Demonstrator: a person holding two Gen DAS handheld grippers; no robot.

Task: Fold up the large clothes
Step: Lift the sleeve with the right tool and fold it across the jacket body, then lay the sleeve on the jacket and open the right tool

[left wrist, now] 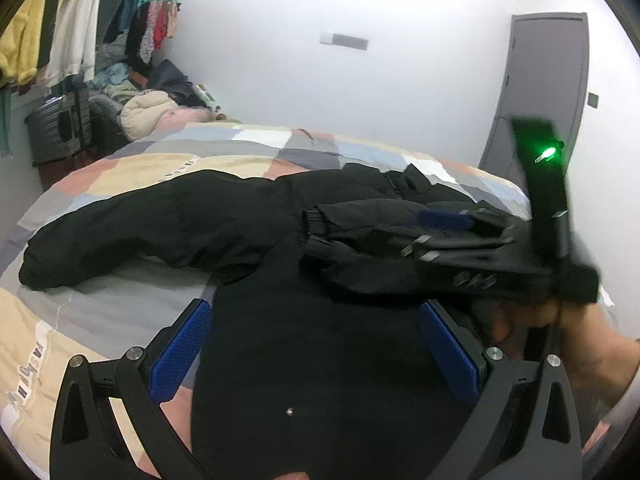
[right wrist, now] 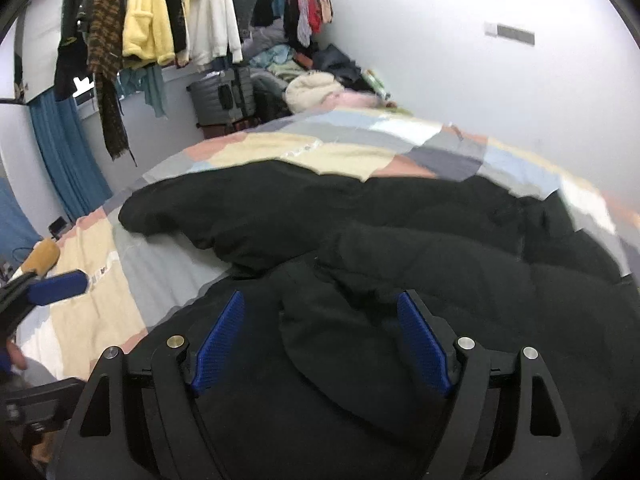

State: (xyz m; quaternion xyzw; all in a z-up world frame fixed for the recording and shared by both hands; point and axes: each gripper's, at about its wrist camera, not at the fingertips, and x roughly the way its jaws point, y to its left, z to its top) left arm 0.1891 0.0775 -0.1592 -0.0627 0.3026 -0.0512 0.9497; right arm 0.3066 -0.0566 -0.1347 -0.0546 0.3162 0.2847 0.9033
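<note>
A large black padded jacket (left wrist: 224, 216) lies spread over a bed with a patchwork cover (left wrist: 120, 168). One sleeve stretches left, and the other sleeve (left wrist: 360, 240) is folded across the body with its ribbed cuff toward the middle. My left gripper (left wrist: 316, 344) hangs open just above the jacket's near part, with nothing between its blue pads. My right gripper (right wrist: 322, 340) is open too. A loose fold of the black jacket (right wrist: 340, 320) lies between its pads, ungripped. In the left wrist view its blurred handle with a green light (left wrist: 546, 184) and the hand holding it are at right.
A rail of hanging clothes (right wrist: 160, 20) runs along the far left wall. Below it stand a grey suitcase (right wrist: 224, 96) and a heap of clothes and bedding (right wrist: 316, 84) at the bed's head. A grey door (left wrist: 544, 88) is at the right. One left pad (right wrist: 60, 286) shows at the left edge.
</note>
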